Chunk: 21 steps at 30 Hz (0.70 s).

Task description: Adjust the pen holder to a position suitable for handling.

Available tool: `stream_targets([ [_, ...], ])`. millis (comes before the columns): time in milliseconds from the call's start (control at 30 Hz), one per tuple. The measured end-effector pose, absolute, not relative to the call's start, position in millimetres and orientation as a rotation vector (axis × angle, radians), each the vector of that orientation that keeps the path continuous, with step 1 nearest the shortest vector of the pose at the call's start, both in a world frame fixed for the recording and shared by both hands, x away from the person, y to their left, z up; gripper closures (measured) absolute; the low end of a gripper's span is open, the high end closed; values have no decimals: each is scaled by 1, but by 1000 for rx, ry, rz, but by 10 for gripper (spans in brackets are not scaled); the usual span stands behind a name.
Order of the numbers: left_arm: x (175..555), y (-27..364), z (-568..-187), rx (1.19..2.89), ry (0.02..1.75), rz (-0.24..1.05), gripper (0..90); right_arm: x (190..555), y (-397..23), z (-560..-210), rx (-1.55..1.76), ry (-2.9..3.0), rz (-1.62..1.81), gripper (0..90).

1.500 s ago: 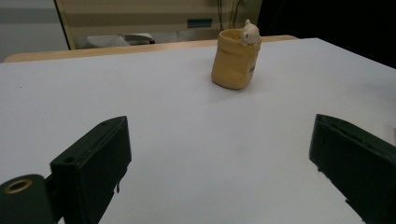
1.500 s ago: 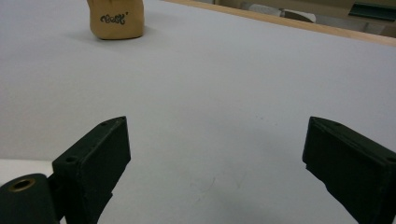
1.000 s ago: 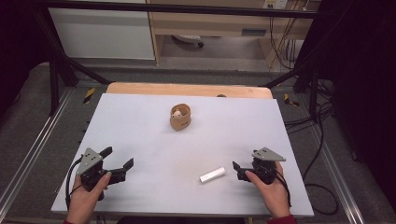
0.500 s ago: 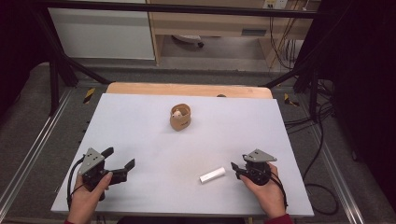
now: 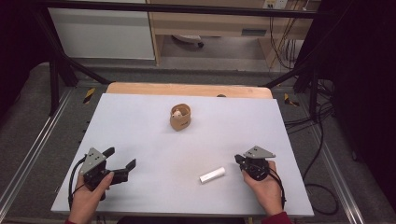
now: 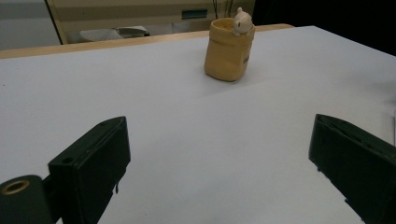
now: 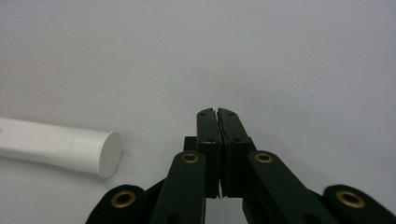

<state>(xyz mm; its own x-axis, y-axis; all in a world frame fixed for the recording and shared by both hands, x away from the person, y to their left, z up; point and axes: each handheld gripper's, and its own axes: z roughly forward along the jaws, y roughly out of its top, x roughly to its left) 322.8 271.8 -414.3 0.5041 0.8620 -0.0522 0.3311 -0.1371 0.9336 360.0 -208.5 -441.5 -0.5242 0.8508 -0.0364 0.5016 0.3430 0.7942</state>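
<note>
A white tube (image 5: 212,175) (image 7: 60,147) lies flat on the white table top (image 5: 149,126), near the front right. Just to its right, my right gripper (image 5: 239,159) (image 7: 217,112) rests low over the table, apart from the tube's capped end. Its jaws have just been closing and now meet with nothing between them. At the front left, my left gripper (image 5: 122,157) (image 6: 219,126) is held wide open over bare table and holds nothing. A tan cup (image 5: 180,117) (image 6: 228,49) with a small white figure (image 5: 177,112) (image 6: 243,21) on its rim stands upright toward the far middle.
A wooden strip (image 5: 187,88) runs along the table's far edge. Metal rails (image 5: 28,154) and cables (image 5: 317,135) flank the table on the floor. Shelving stands behind the table.
The right gripper's jaws went from wide open to shut on nothing, and that hand shifted slightly left toward the tube. The left gripper, tube and cup have not moved.
</note>
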Motion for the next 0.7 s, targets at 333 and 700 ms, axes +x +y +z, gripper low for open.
stream_targets([
  [333,323,271,-414,1706,1009,637,53,363,-208,-443,1279,2221,1089,900],
  [700,323,271,-415,1717,1011,635,53,355,-197,-440,1260,2231,1126,900],
])
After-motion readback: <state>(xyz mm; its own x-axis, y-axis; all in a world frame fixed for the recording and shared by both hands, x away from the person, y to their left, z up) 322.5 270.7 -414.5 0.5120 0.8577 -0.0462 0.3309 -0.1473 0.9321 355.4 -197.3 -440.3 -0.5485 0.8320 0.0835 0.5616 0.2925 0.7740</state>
